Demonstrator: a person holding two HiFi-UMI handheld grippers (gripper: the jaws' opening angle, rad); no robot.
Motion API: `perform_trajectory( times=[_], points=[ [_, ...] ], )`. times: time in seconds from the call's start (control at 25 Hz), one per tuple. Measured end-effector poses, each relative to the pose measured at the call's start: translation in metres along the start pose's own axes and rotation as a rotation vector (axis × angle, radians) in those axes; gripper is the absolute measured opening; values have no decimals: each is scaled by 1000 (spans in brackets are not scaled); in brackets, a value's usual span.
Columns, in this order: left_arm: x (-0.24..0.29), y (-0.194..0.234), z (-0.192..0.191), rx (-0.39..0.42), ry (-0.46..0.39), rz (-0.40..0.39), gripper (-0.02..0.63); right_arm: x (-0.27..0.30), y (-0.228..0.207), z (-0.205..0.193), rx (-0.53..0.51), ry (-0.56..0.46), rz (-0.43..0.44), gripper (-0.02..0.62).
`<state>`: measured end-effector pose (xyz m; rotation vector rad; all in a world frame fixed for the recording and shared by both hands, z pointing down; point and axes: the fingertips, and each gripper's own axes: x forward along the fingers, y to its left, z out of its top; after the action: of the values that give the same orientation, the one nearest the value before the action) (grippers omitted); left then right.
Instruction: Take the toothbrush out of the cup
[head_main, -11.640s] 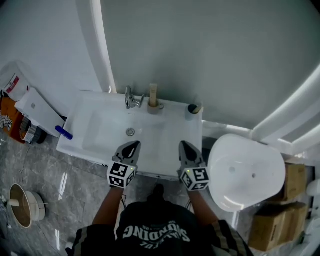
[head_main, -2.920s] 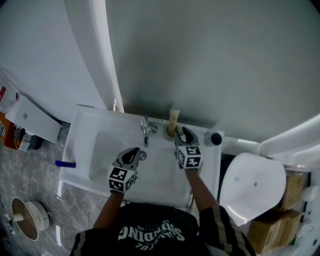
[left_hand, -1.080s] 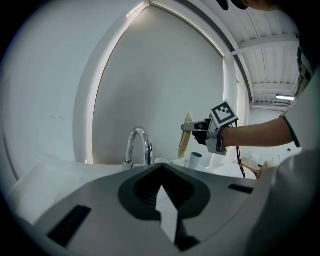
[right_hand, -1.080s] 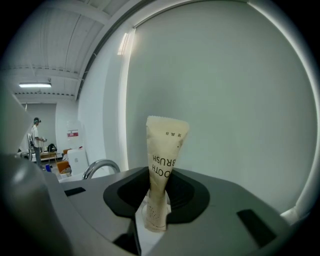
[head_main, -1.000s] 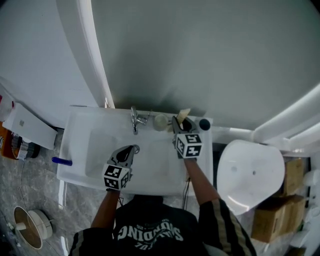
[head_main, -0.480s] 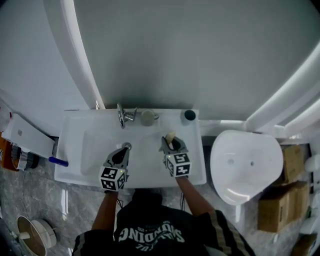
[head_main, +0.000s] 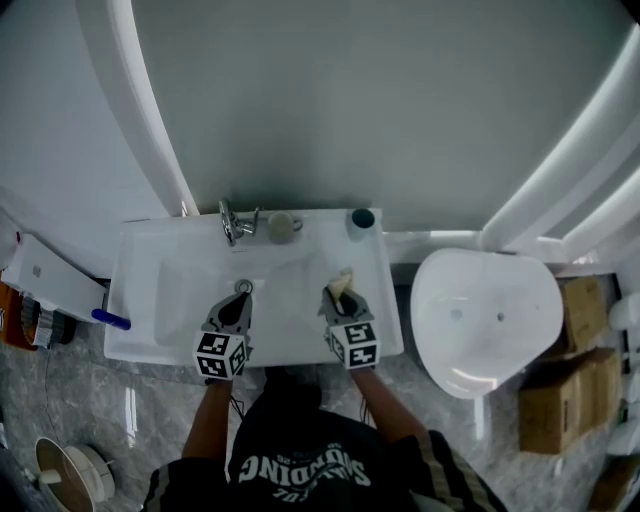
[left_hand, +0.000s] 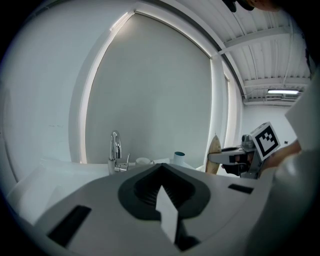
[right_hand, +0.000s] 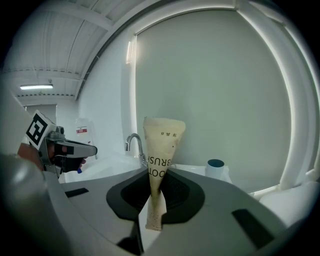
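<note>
The toothbrush is a tall beige paper packet (right_hand: 162, 150), standing upright between the jaws of my right gripper (right_hand: 156, 200). Those jaws have just been closing and are shut on its lower end. In the head view the packet (head_main: 342, 279) and right gripper (head_main: 338, 293) are over the right front part of the white sink (head_main: 180, 335). The pale cup (head_main: 283, 226) stands at the back rim next to the faucet, well apart from the packet. My left gripper (head_main: 240, 296) hovers over the basin near the drain, jaws together and holding nothing.
A chrome faucet (head_main: 232, 222) rises at the back rim. A white bottle with a dark teal top (head_main: 362, 219) stands right of the cup. A blue object (head_main: 110, 319) lies at the sink's left edge. A white toilet (head_main: 485, 320) and cardboard boxes (head_main: 560, 400) are on the right.
My right gripper has come from the back of the sink, near the cup, down toward the front edge with the packet in it. The left gripper has drawn back a little toward the front.
</note>
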<state>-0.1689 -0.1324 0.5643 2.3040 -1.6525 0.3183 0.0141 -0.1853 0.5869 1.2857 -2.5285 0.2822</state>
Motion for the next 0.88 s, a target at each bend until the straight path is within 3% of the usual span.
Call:
perform_trajectory(
  times=[0.88],
  points=[
    [16,-12,1,13,7,-34,0,-1,-2,5,-19,1,15,32]
  ],
)
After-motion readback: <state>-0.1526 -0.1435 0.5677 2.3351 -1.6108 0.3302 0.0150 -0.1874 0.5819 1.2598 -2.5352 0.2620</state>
